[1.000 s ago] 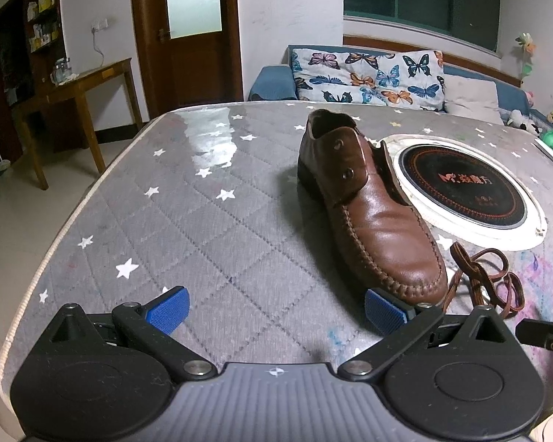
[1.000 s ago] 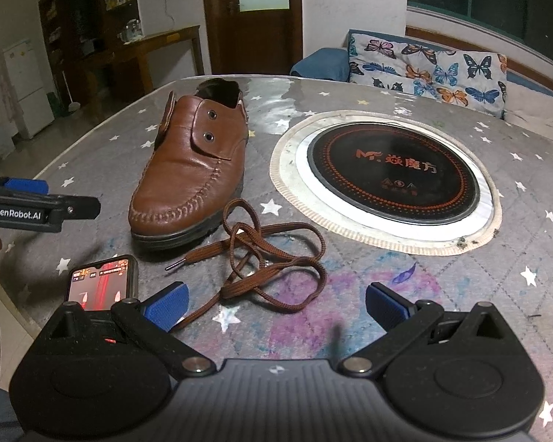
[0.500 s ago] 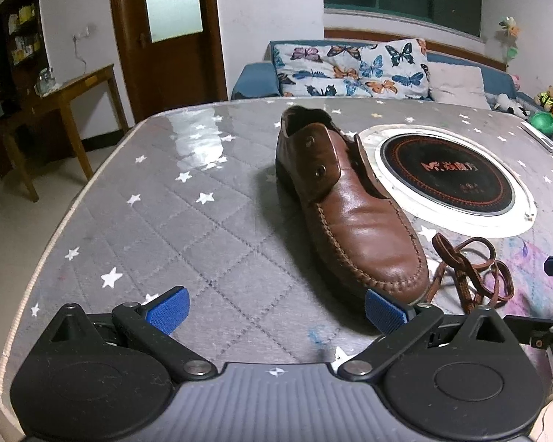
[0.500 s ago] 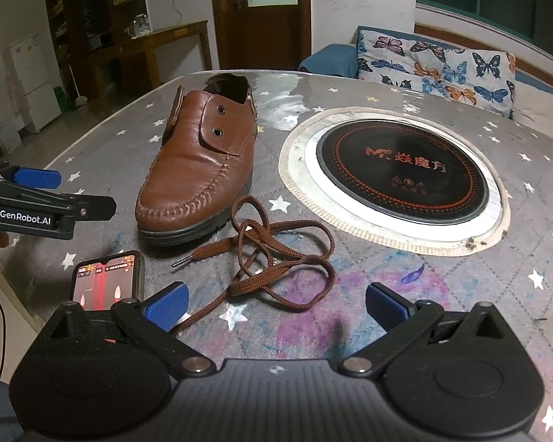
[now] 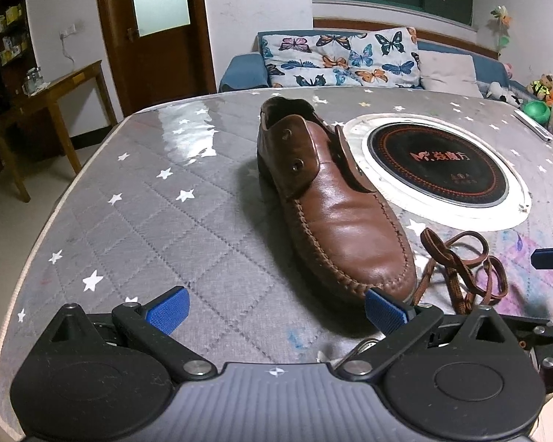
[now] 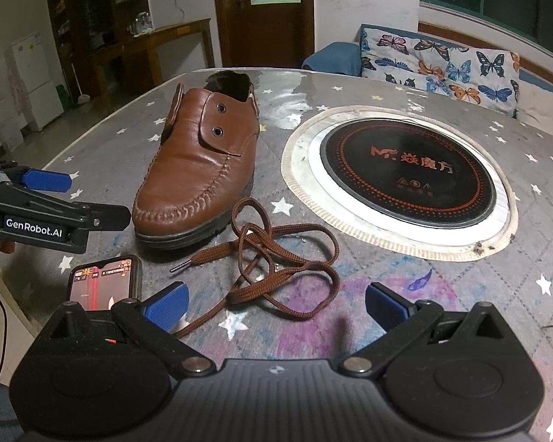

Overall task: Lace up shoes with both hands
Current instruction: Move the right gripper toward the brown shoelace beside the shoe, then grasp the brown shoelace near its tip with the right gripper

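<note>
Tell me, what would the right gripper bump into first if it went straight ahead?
Probably the lace, lying loose on the table just ahead of the open right gripper. Height above the table is unclear.

The leather shoe (image 6: 199,162) is glossy mid-brown with a dark, near-black sole and dark metal eyelets; its moccasin seam is stitched in matching brown. At its 4 o'clock, the shoelace (image 6: 276,258) is a darker, matte brown with a grey metal tip. The tablecloth (image 5: 158,228) is grey, quilted in diamonds and scattered with white stars, with purple and blue stains at 5 o'clock of the round induction plate (image 6: 405,169), which is black with orange-red lettering and a white rim. The gripper pads (image 6: 166,304) are royal blue on black arms. The phone (image 6: 103,280) screen glows red. The cushion (image 5: 335,57) is white with multicoloured butterflies.
</note>
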Tool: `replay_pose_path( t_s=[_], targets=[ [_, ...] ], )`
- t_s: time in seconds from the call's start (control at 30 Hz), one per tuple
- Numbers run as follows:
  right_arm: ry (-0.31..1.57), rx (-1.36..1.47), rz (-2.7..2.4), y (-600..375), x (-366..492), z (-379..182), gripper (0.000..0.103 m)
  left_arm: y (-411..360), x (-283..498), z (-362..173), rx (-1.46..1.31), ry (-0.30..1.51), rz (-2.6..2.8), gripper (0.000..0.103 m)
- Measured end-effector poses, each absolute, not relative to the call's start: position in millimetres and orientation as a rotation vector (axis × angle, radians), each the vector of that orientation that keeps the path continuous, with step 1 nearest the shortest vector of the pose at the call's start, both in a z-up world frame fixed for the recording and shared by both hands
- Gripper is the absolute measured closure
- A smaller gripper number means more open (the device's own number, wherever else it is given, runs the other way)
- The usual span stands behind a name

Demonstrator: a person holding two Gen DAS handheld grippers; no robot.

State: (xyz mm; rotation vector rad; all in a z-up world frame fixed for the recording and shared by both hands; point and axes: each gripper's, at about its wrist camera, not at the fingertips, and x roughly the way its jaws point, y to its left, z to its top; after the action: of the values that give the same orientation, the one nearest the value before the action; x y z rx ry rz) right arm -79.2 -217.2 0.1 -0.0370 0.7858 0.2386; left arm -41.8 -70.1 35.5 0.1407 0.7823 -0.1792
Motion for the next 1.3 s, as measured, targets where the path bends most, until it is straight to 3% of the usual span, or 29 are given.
replay_pose_path(
  t_s=[0.33, 0.77, 1.03, 1.2, 1.3],
  targets=[
    [0.797, -0.046, 0.244, -216, -68, -3, 0.001, -66, -33, 38, 0.124, 0.800, -0.191, 0.000],
    [0.792, -0.066, 0.263, -212, -53, -1, 0.010, -64, -24, 40, 0.114, 0.794, -0.196, 0.000],
    [0.789, -0.067, 0.268, -212, -41, 0, 0.022, -63, -17, 45, 0.107, 0.779, -0.194, 0.000],
    [0.790, -0.070, 0.269, -212, -34, 0, 0.041, -66, -15, 45, 0.114, 0.781, -0.198, 0.000],
    [0.796, -0.072, 0.244, -218, -30, -1, 0.047, -66, -14, 44, 0.119, 0.783, -0.198, 0.000]
  ],
)
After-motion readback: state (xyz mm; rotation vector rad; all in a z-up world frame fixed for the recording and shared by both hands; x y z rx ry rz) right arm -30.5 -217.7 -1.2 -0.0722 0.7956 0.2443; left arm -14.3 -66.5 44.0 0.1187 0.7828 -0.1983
